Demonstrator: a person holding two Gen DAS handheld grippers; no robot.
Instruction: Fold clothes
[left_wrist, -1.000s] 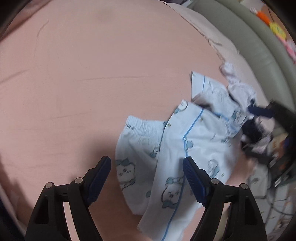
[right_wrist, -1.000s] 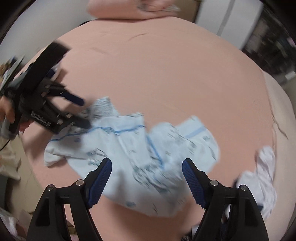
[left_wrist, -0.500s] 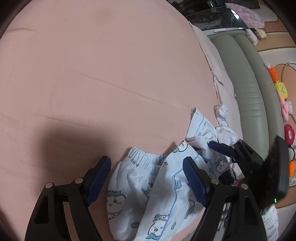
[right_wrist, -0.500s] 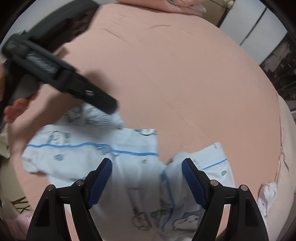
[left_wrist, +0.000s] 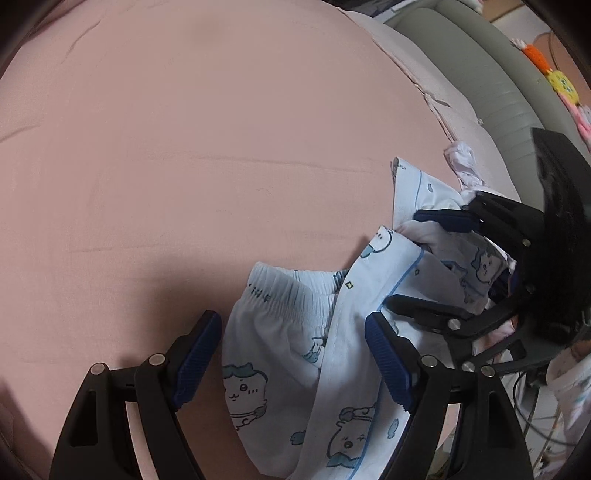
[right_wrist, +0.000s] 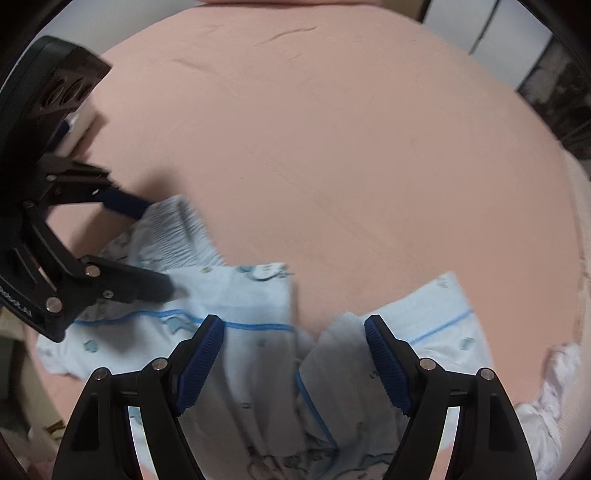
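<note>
Left wrist: both grippers (left_wrist: 293, 360) (left_wrist: 410, 258) spread, apparently over pyjamas (left_wrist: 280, 350).

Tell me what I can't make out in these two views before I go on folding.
- Light blue pajama set: its near part is cut off by the bottom edge in both wrist views.
- Pajama print in the right wrist view: blurred by motion.
- White garment: runs out of the picture at the right edge.
- Whether the right gripper touches any cloth: its lower finger covers the fabric.
</note>
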